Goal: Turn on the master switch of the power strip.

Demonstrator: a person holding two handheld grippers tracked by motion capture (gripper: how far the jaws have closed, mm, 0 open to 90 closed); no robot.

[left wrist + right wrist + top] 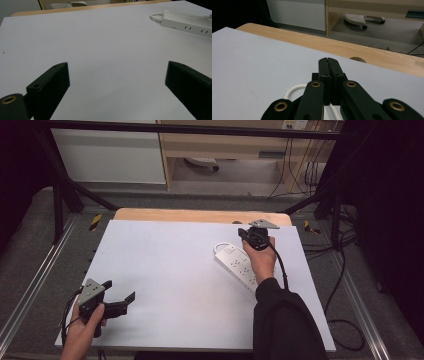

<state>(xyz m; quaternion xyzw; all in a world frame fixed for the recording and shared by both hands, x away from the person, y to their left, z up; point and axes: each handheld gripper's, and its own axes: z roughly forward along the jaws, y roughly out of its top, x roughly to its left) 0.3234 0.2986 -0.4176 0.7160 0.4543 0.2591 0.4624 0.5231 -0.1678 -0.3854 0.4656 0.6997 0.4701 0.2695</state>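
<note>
The power strip (239,265) lies on the white sheet (175,270), toward its far right part, with its white cord (220,247) looping at the far end. The right gripper (248,233) hovers over the strip's far end, jaws pressed together on nothing. The left gripper (121,294) sits well apart from the strip, at the sheet's near left corner, jaws wide and empty.

White sheet (175,270) covers wooden tabletop (200,215) — cabinet (110,155) behind.
</note>
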